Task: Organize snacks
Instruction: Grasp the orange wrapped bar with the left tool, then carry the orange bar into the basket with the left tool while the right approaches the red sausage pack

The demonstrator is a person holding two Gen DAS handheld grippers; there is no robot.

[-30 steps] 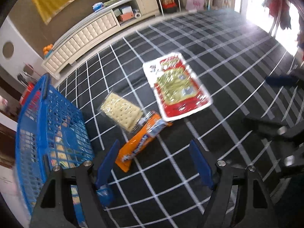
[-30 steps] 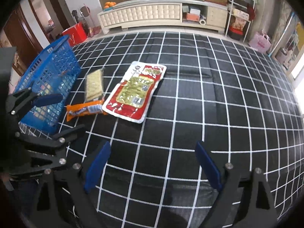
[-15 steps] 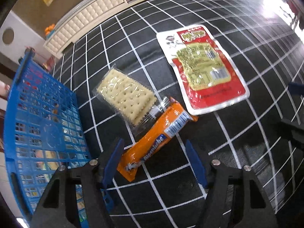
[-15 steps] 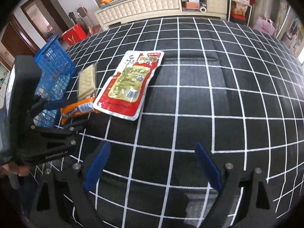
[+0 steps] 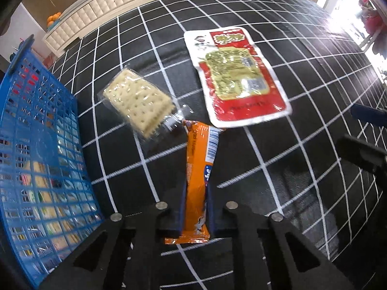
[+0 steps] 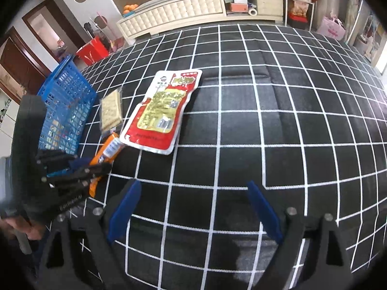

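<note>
My left gripper [image 5: 195, 193] is shut on the near end of an orange snack bar [image 5: 199, 169] that lies on the black grid cloth. The bar and my left gripper [image 6: 83, 166] also show in the right wrist view, the bar [image 6: 108, 149] sticking out past the fingers. A clear pack of crackers [image 5: 137, 104] lies just beyond it, and a red and white pouch [image 5: 239, 79] lies to the right. A blue basket [image 5: 36, 145] stands at the left with snacks inside. My right gripper [image 6: 193, 207] is open and empty over bare cloth.
A cream sideboard [image 6: 193, 7] runs along the far wall beyond the cloth. A red box [image 6: 93, 52] stands on the floor beyond the basket [image 6: 65, 106]. The crackers [image 6: 111, 111] and pouch [image 6: 162, 111] lie between the basket and the cloth's middle.
My left gripper moved forward and down over the orange bar and closed on its near end. The right gripper stayed open and shifted only slightly.
</note>
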